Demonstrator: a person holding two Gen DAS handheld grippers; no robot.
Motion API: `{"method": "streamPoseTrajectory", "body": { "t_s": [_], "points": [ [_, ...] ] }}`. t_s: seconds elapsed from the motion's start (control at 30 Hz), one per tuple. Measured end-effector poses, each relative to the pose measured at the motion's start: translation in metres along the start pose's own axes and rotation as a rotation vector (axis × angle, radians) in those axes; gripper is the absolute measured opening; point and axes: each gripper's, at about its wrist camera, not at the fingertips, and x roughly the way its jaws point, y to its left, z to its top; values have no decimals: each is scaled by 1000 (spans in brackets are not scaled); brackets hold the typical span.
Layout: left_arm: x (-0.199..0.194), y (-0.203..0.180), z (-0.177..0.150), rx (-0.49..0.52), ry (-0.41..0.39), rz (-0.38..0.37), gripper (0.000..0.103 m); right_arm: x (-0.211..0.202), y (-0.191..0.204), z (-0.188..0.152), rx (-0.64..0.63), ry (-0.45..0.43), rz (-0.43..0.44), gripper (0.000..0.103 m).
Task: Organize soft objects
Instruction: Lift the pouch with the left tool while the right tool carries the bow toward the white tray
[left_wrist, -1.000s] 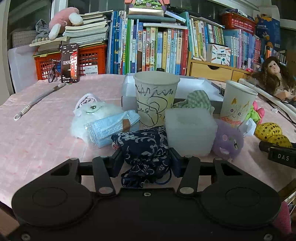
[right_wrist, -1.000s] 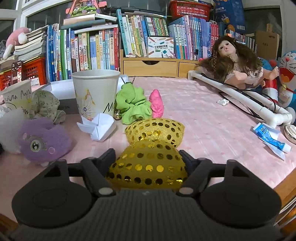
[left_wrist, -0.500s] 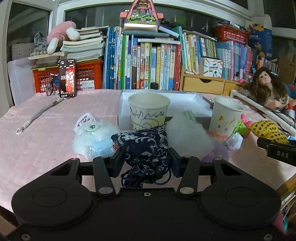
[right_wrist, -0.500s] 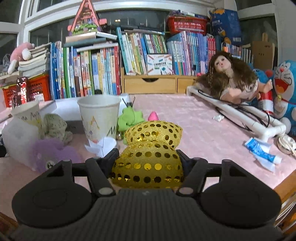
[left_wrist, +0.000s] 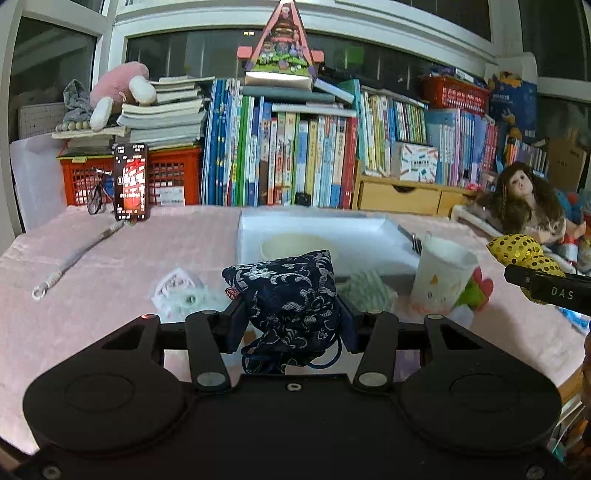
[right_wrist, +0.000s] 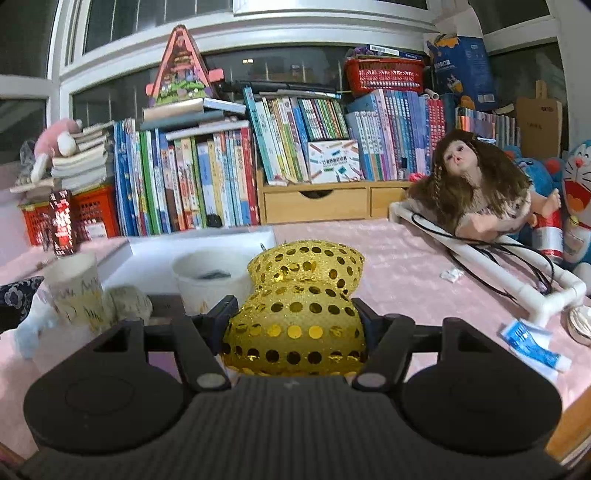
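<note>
A dark blue pouch with a white floral pattern (left_wrist: 288, 291) hangs above the pink table, pinched in my left gripper (left_wrist: 290, 314), which is shut on it. My right gripper (right_wrist: 294, 317) is shut on a gold sequinned pouch (right_wrist: 299, 291), also held clear of the table. That gold pouch (left_wrist: 517, 247) and one right finger (left_wrist: 546, 290) show at the right edge of the left wrist view. Below stand two drawn-on paper cups (left_wrist: 441, 273) (right_wrist: 210, 280) in front of a white tray (left_wrist: 332, 229). A white fluffy toy (left_wrist: 181, 291) and a green checked cloth (left_wrist: 369, 291) lie beside them.
Rows of books (left_wrist: 295, 155) and red crates (left_wrist: 166, 177) line the back. A phone (left_wrist: 131, 181) stands at the left with a braided cord (left_wrist: 74, 258). A doll (right_wrist: 480, 192) leans on a white pipe frame (right_wrist: 517, 280); a blue tube (right_wrist: 532, 343) lies near the right edge.
Both grippers have risen with their pouches still held. The cups and soft toys on the table now sit lower in both views, and the cup mouths show from above.
</note>
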Motion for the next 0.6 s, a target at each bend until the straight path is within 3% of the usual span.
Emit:
{"method": "streamPoseTrajectory", "body": {
  "t_s": [0.43,0.6],
  "points": [
    [34,15,76,-16,-28,-42,47,27,-2,60,15,-21,122,68],
    [69,10,105,-14,26,-75,47,51,1,84,18,23,178,68]
  ]
}}
